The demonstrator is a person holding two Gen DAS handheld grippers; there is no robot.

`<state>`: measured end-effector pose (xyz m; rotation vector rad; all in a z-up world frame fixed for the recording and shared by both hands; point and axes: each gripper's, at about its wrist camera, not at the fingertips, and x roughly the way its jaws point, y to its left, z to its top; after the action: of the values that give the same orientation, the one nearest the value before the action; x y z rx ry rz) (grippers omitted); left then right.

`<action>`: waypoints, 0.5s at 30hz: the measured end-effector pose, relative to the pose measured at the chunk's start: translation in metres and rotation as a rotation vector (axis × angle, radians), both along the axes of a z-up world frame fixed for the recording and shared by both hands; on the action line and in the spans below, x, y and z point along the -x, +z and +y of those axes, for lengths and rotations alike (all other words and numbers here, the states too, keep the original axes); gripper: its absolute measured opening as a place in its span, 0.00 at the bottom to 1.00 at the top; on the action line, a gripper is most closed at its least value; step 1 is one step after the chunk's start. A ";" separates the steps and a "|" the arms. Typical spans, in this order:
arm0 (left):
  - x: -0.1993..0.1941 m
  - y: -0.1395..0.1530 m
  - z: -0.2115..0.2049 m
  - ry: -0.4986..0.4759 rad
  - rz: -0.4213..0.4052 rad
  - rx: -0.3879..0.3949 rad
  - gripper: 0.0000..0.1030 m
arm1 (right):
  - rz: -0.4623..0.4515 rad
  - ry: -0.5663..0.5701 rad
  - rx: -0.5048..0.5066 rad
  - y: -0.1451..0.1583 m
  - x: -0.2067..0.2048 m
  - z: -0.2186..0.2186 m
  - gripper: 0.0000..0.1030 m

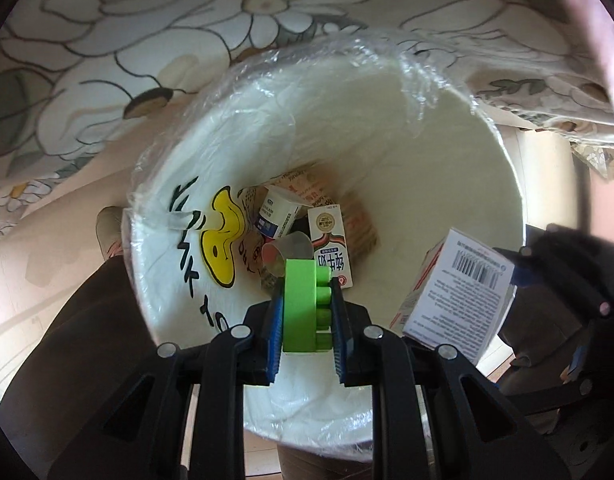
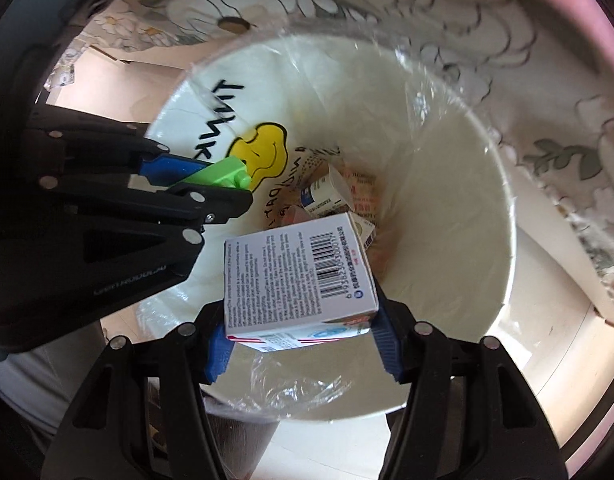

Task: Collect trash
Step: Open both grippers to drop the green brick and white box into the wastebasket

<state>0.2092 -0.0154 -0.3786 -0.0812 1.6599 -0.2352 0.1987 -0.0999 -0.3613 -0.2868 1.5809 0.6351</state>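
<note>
Both grippers hang over the mouth of the white bin, lined with a clear plastic bag folded over the rim.

Left gripper: jaws narrow, clamped on a green toy brick, studs facing the right-hand pad. Brick sits at 6 o'clock in the left wrist view, above the bin's inside. In the right wrist view the same gripper reaches in from 9 o'clock.

Right gripper: jaws set wide, holding a white medicine box by its two sides, barcode face up. In the left wrist view the box shows at 4 o'clock, close over the rim.

Bin bottom, toward centre: a milk carton, a small blue-and-white box, a brown printed wrapper. Yellow cartoon print on the inner wall at 9 o'clock.

Step in hand, as I read it: drop both items.
- The brick looks well inside the rim; opening the jaws there should let it fall straight down.
- The box looks nearer the rim, so ease it toward the bin centre before letting go, or a corner may catch the liner or tip outward.
- Keep the two grippers apart; they sit near each other.
- Avoid snagging the loose bag film at the near edge when lifting out.
</note>
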 end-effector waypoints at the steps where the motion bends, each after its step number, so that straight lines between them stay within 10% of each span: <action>1: -0.001 -0.002 -0.001 0.002 0.001 -0.002 0.22 | 0.004 -0.003 0.001 -0.002 0.000 0.000 0.58; 8: -0.003 -0.016 -0.006 -0.011 0.036 -0.008 0.23 | 0.020 -0.031 0.015 -0.021 -0.005 0.002 0.60; 12: -0.002 -0.021 -0.008 -0.012 0.033 -0.028 0.49 | 0.030 -0.032 0.042 -0.025 -0.002 0.000 0.65; 15: -0.002 -0.022 -0.008 -0.011 0.033 -0.024 0.49 | 0.034 -0.034 0.049 -0.029 0.000 -0.001 0.66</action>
<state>0.2114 -0.0234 -0.4008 -0.0585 1.6960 -0.2228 0.1991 -0.1006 -0.3901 -0.2868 1.6320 0.5785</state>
